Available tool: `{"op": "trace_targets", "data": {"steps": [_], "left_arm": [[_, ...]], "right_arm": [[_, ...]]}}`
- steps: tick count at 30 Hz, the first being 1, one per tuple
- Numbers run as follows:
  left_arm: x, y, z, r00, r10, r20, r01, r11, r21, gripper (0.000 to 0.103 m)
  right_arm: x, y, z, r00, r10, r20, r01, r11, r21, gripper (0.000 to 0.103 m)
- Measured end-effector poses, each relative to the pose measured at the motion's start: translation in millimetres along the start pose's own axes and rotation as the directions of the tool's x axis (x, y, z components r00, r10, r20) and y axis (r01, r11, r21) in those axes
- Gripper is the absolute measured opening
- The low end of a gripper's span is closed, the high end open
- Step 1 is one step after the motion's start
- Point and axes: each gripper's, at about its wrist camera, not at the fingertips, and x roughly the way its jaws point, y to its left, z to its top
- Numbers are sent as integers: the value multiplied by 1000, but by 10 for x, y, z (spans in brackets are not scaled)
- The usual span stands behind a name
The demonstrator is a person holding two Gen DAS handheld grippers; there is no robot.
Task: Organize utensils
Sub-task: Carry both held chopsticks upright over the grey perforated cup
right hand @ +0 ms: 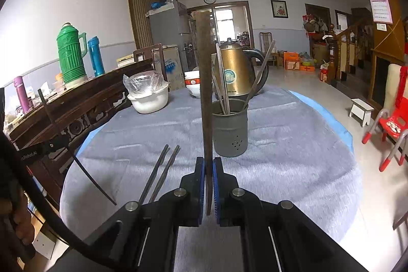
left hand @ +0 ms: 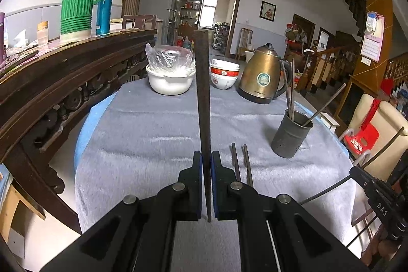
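Observation:
My left gripper (left hand: 206, 156) is shut on a dark chopstick (left hand: 202, 98) that stands upright between its blue pads. My right gripper (right hand: 208, 161) is shut on a second dark chopstick (right hand: 206, 93), also upright. A grey metal holder (right hand: 230, 129) with several chopsticks in it stands just beyond the right gripper; in the left wrist view the holder (left hand: 290, 137) is ahead to the right. Two loose chopsticks (left hand: 242, 165) lie side by side on the grey cloth, and the right wrist view shows the pair (right hand: 160, 172) to the left of my right gripper.
A round table under a grey cloth (left hand: 153, 131) carries a brass kettle (left hand: 262, 75), stacked bowls (left hand: 224, 75) and a white pot with a plastic bag (left hand: 169, 83) at the back. A carved wooden sideboard (left hand: 63, 83) runs along the left. A red chair (right hand: 392, 129) stands right.

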Motion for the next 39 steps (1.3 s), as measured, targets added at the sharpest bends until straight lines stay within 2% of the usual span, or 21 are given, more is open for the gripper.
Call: {"op": "trace_targets", "data": {"steps": [13,19,25,33,39], "left_arm": [[-30,26,4,1000,-14,-15,13,1000,-23,7],[25,190,227,999,-51,-16,49,991,-123,6],[-24,359,483,994,-106,-9,100,967,-235,6],[-4,316,650,991,-131,-8,124,957,-264,6],[72,159,707,994,-110,-18,103,970,-219,6]], "right_arm": [[-52,-14,-28,1000,-9,-1,9,1000,9,6],[-6,-63,197,999,18,32,-19,999,39,6],[-144,-141,445,995,57,83,-65,993,99,6],[-186,-343,539,990,113,79,-127,969,214,6],[-177,-427,580,988,129,83,-146,956,253,6]]}}
